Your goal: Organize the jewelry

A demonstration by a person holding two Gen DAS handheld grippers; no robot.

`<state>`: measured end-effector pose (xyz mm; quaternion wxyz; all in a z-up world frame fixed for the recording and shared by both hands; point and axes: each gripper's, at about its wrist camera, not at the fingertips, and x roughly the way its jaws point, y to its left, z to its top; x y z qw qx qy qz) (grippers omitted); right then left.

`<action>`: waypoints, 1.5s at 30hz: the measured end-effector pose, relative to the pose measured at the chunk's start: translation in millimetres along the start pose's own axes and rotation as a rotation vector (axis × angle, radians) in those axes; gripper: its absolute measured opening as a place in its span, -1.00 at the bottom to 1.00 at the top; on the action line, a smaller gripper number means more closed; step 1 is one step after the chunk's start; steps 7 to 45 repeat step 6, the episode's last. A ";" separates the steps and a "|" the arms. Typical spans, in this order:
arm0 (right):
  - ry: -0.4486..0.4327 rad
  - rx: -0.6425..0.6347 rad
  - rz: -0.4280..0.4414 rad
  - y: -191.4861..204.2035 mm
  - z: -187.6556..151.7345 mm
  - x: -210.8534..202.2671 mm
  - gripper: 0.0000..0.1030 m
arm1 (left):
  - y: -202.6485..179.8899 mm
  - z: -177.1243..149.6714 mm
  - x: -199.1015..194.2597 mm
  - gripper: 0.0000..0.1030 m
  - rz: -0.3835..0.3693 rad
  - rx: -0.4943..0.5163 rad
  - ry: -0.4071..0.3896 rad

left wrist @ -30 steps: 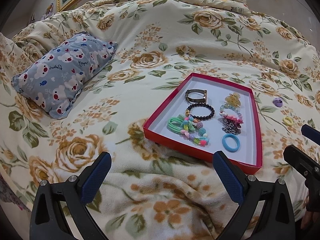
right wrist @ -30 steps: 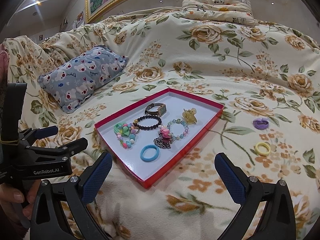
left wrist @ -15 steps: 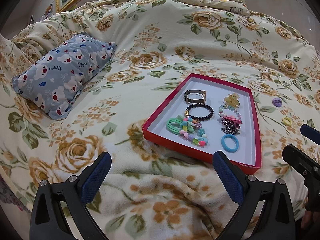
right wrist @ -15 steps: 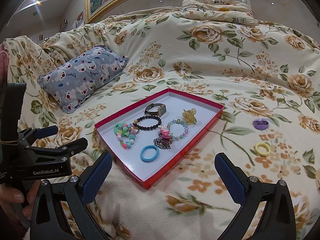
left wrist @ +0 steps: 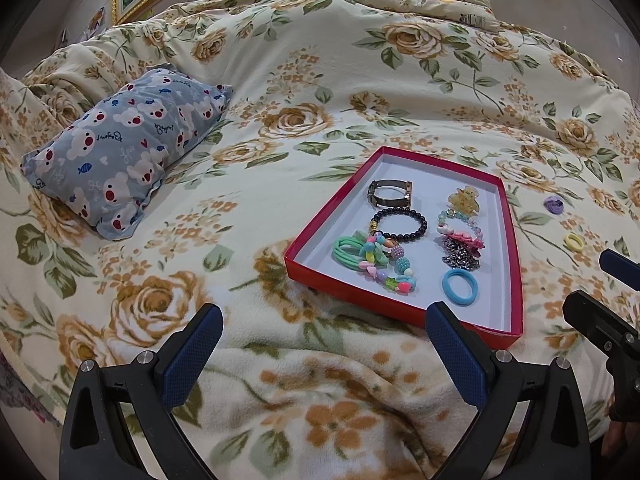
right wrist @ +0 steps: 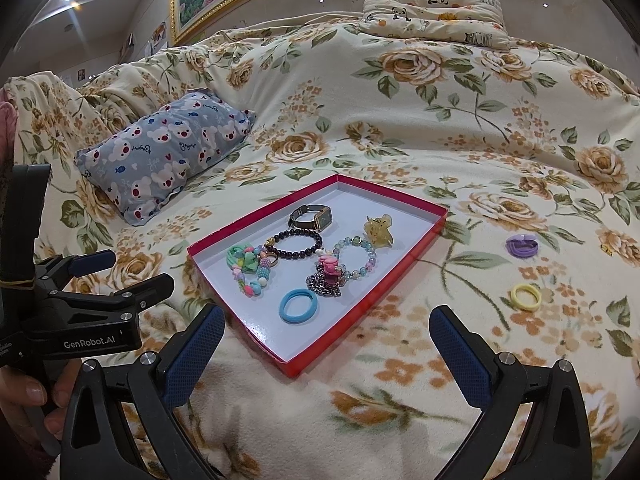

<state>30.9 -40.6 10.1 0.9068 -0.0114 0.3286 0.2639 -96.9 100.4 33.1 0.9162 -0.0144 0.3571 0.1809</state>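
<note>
On the bed (right wrist: 400,128), spread with a cream blanket printed in tan roses, we see a shallow red cardboard tray with a white floor (right wrist: 420,248) lying near both grippers. Inside it sit a square-faced wristwatch on a dark band (right wrist: 314,218), a black beaded bracelet (right wrist: 298,243), a pale yellow hair claw (right wrist: 378,230), a pastel glass-bead bracelet (right wrist: 356,258), a silver chain with a pink charm on top (right wrist: 326,282), a mint green hair tie tangled with a string of bright plastic beads (right wrist: 246,262), and a light blue elastic hair ring (right wrist: 298,306) nearest us. To the right of the tray, apart from it on the blanket, lie a purple hair tie (right wrist: 522,246) and a yellow elastic hair ring (right wrist: 526,297), the yellow one closer to us.

Our left gripper (left wrist: 322,340) hovers over the blanket before the tray's near edge, its blue-padded fingers (left wrist: 190,350) spread wide and empty. Our right gripper (right wrist: 326,340) hangs likewise, fingers (right wrist: 460,360) wide apart, holding nothing. A grey bear-print pillow (right wrist: 168,152) rests far left, and a panda-print pillow (right wrist: 436,14) at the head.
</note>
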 end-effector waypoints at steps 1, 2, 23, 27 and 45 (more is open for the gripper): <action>0.000 0.001 0.001 -0.2 0.0 0.0 1.00 | -0.2 0.0 -0.1 0.99 0.000 0.000 0.000; -0.001 0.002 0.001 -0.3 0.0 0.0 1.00 | -0.1 0.0 0.0 0.99 -0.001 0.000 0.000; 0.000 0.003 0.001 -0.5 0.0 0.1 1.00 | 0.0 -0.1 0.1 0.99 0.000 -0.002 0.002; 0.000 0.003 0.001 -0.5 0.0 0.1 1.00 | 0.0 -0.1 0.1 0.99 0.000 -0.002 0.002; 0.000 0.003 0.001 -0.5 0.0 0.1 1.00 | 0.0 -0.1 0.1 0.99 0.000 -0.002 0.002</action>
